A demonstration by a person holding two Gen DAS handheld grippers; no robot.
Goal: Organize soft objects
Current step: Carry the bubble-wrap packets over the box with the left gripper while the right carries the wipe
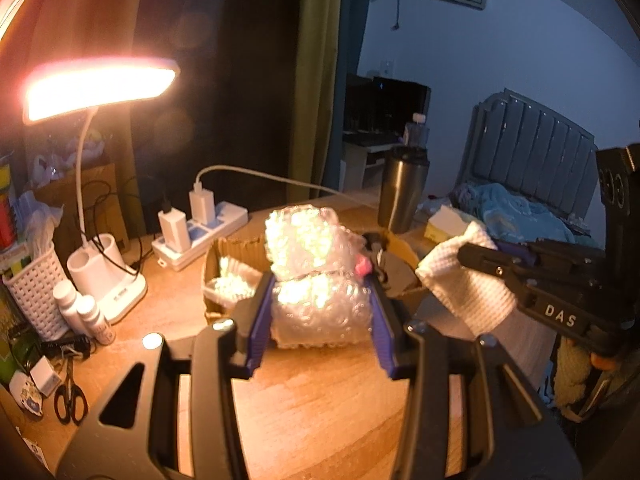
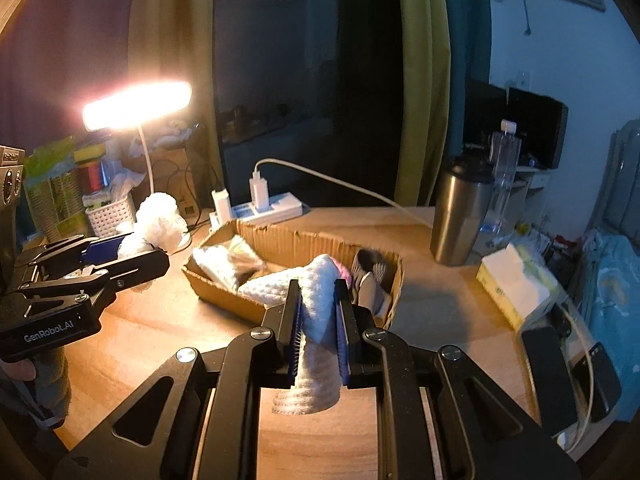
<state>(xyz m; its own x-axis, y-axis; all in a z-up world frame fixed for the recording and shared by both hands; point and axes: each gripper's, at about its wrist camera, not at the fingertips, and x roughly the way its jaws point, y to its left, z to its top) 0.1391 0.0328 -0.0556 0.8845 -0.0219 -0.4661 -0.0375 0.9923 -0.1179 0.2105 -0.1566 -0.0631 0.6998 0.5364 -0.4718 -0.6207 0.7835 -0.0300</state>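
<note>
Wooden counter [image 2: 140, 332] under warm lamp light
Ahead of the right hand-held gripper [image 2: 316, 320] a shallow cardboard box [image 2: 304, 240] sits on it; beyond that a white power strip [image 2: 272, 210], to the far right a steel tumbler [image 2: 460, 216] and tissue pack [image 2: 516, 284], to the far left a white basket [image 2: 110, 214] and the lamp base [image 1: 108, 280], scissors [image 1: 70, 396] beside

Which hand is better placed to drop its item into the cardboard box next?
Right, probably. The right tool holds the white towel right at the cardboard box rim; the left tool's bubble wrap sits off its end.
</note>
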